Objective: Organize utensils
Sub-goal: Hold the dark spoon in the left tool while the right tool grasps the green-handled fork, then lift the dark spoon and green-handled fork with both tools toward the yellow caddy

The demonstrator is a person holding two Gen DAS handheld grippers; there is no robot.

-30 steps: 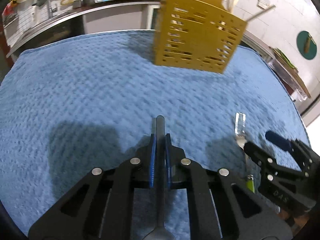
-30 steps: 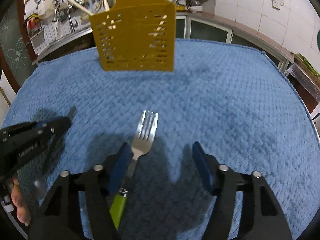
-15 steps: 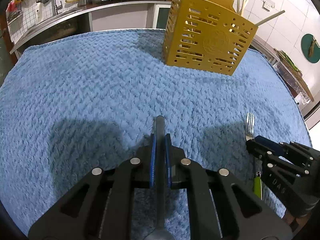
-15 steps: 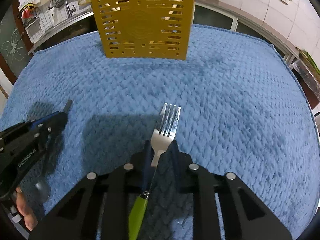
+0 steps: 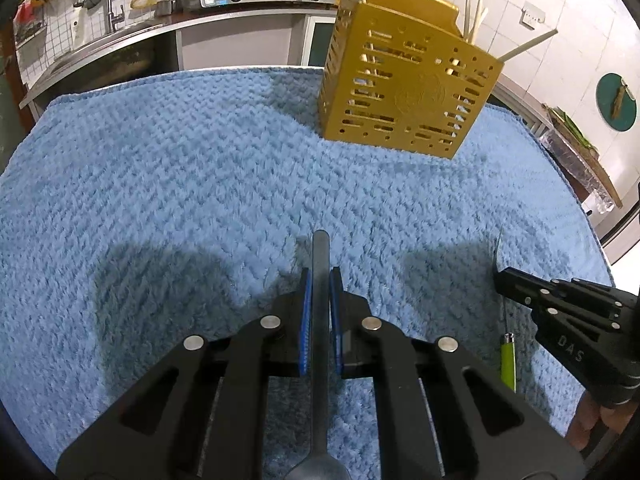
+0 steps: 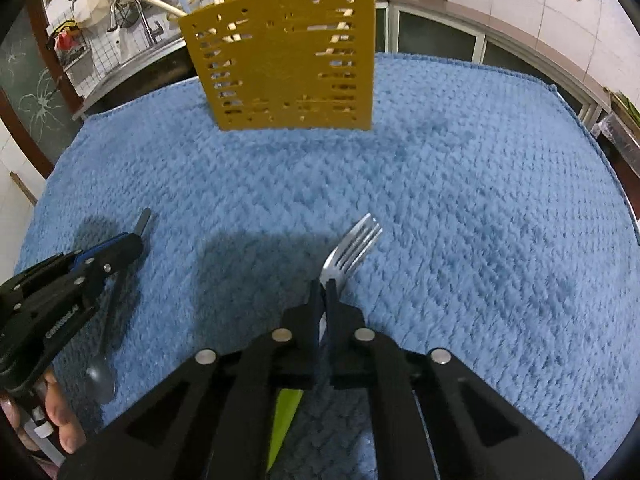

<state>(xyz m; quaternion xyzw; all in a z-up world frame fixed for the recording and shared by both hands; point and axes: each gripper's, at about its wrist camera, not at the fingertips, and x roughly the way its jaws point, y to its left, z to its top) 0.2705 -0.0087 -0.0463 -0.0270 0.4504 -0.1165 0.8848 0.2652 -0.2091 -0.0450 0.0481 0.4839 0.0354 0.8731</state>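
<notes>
Grippers worked side by side over a blue towel: the left gripper clamped a grey spoon, the right gripper pinched a green-handled fork, with the yellow utensil caddy standing beyond.

My fingers have bright blue pads on black arms. The spoon between them is dark grey. The fork is shiny silver with a light green handle. Under it all is a fluffy blue cloth with a zigzag pattern. The basket is mustard yellow with rows of little slots, and pale sticks poke out.
</notes>
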